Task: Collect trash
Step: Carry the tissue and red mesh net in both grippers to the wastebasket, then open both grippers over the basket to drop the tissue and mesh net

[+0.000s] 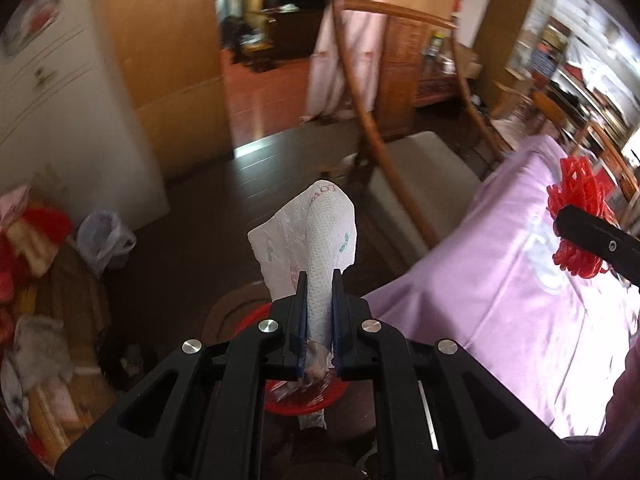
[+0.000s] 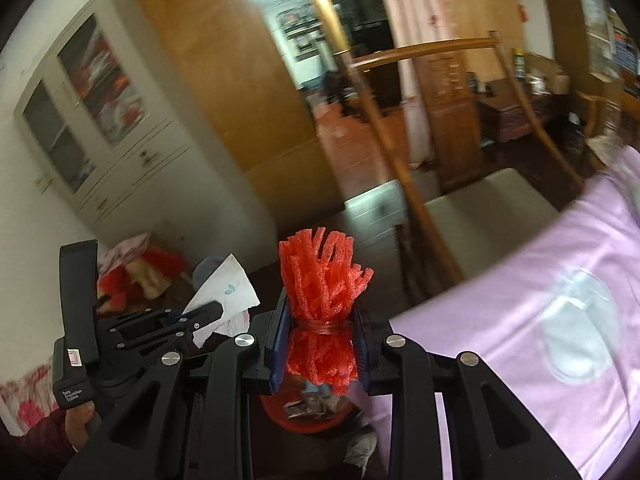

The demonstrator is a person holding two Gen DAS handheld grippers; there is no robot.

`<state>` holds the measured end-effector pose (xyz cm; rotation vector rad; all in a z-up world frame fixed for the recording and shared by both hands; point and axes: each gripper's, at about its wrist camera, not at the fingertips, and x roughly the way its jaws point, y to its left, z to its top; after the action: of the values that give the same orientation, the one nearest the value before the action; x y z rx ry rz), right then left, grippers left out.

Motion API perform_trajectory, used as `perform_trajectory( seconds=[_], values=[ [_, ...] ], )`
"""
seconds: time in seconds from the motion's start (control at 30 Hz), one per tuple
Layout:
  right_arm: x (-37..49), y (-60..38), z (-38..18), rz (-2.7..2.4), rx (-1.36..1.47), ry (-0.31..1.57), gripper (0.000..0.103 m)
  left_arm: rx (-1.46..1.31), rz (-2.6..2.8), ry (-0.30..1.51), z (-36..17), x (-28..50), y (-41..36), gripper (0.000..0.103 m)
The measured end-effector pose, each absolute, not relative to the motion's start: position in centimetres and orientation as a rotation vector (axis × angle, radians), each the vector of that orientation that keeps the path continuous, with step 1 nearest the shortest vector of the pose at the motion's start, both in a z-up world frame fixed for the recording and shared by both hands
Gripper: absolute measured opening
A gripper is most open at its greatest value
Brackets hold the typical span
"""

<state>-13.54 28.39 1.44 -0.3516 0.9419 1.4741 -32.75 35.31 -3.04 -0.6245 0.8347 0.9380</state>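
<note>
My left gripper (image 1: 319, 280) is shut on a crumpled white paper wrapper (image 1: 316, 232) with faint pink and green print; the wrapper sticks up past the fingertips. My right gripper (image 2: 320, 316) is shut on a red foam net bundle (image 2: 322, 280) tied at its waist. A red bin (image 1: 308, 404) with scraps inside sits on the dark floor straight below both grippers, also seen as the red bin (image 2: 308, 416) in the right wrist view. In the right wrist view the left gripper (image 2: 200, 316) with its wrapper (image 2: 228, 292) is at the left; the right gripper's finger (image 1: 596, 236) and the red bundle (image 1: 576, 196) show in the left wrist view.
A table under a pink cloth (image 1: 500, 280) fills the right side. A wooden chair (image 1: 384, 148) with a grey seat stands beyond it. A plastic bag (image 1: 102, 236) and a pile of red and white clutter (image 1: 32, 264) lie on the floor at the left by a white cabinet (image 2: 92, 120).
</note>
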Motion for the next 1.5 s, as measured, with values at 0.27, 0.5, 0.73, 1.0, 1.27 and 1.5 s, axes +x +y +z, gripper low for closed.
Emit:
perform_trajectory(
  seconds=[0.27, 0.5, 0.73, 1.0, 1.27, 1.5],
  values=[
    [-17.8, 30.8, 0.5, 1.561, -0.465, 0.957, 0.028, -0.734, 1.01, 0.856, -5.7, -38.0, 34.9, 0.011],
    [-18.3, 30.7, -1.2, 1.54, -0.535, 0.985, 0.028, -0.882, 0.968, 0.925, -10.6, -39.5, 35.7, 0.012],
    [-17.8, 31.3, -2.9, 1.529, -0.563, 1.048, 0.028, -0.988, 0.946, 0.924, -12.1, -39.4, 36.8, 0.063],
    [-19.8, 33.2, -7.0, 1.566, -0.689, 1.141, 0.028, -0.988, 1.007, 0.905, -11.0, -41.2, 37.0, 0.074],
    [-22.1, 34.6, -7.9, 1.622, -0.745, 1.134, 0.049, -1.009, 1.072, 0.901, -10.7, -43.3, 37.0, 0.074],
    [-21.5, 34.8, -7.8, 1.601, -0.759, 1.133, 0.049, -0.962, 1.086, 0.936, -10.0, -42.3, 36.8, 0.075]
  ],
)
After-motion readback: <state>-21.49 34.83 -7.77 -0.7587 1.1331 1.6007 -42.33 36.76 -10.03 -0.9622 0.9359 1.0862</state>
